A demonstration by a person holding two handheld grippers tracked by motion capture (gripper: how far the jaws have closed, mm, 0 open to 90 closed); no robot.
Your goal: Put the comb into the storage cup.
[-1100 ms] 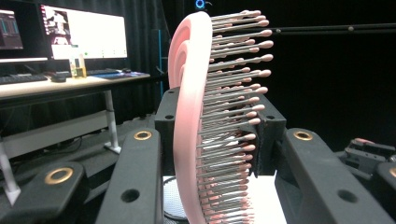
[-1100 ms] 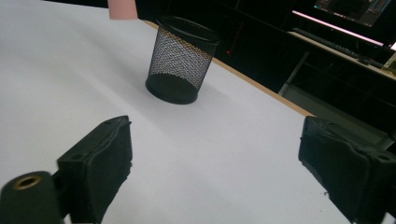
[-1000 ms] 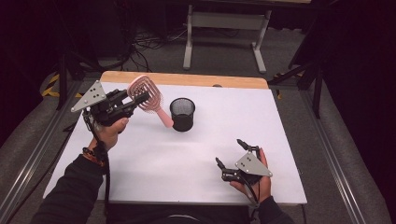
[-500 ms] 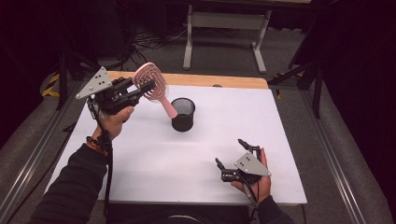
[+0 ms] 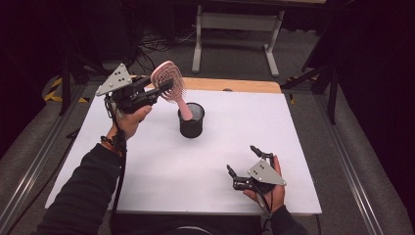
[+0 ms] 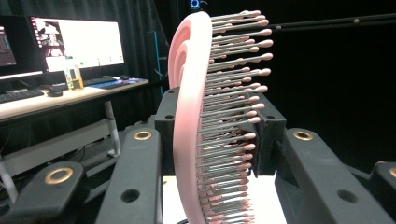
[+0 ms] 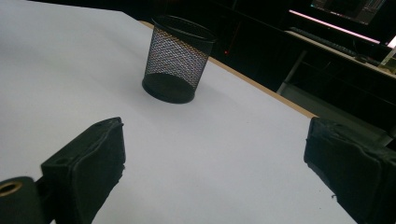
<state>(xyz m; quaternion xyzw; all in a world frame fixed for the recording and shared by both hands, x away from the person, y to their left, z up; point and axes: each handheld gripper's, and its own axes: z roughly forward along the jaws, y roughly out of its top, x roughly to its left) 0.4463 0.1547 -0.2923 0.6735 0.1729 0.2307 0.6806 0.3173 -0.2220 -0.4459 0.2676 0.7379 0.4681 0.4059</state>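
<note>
Lower right of the high view: the right claw (image 5: 243,165) rests low over the white counter (image 5: 147,181), jaws spread wide, holding nothing. Centre: a black wire-mesh cup (image 5: 191,120) stands upright on the counter; in the right gripper view the mesh cup (image 7: 176,58) looks empty inside. Upper left: the left claw (image 5: 164,89), raised above the counter, is closed on the head of a pink hairbrush (image 5: 169,85), whose handle slants down to the cup's rim. In the left gripper view the hairbrush (image 6: 189,116) stands edge-on between the jaws, its rows of ball-tipped bristles pointing right.
</note>
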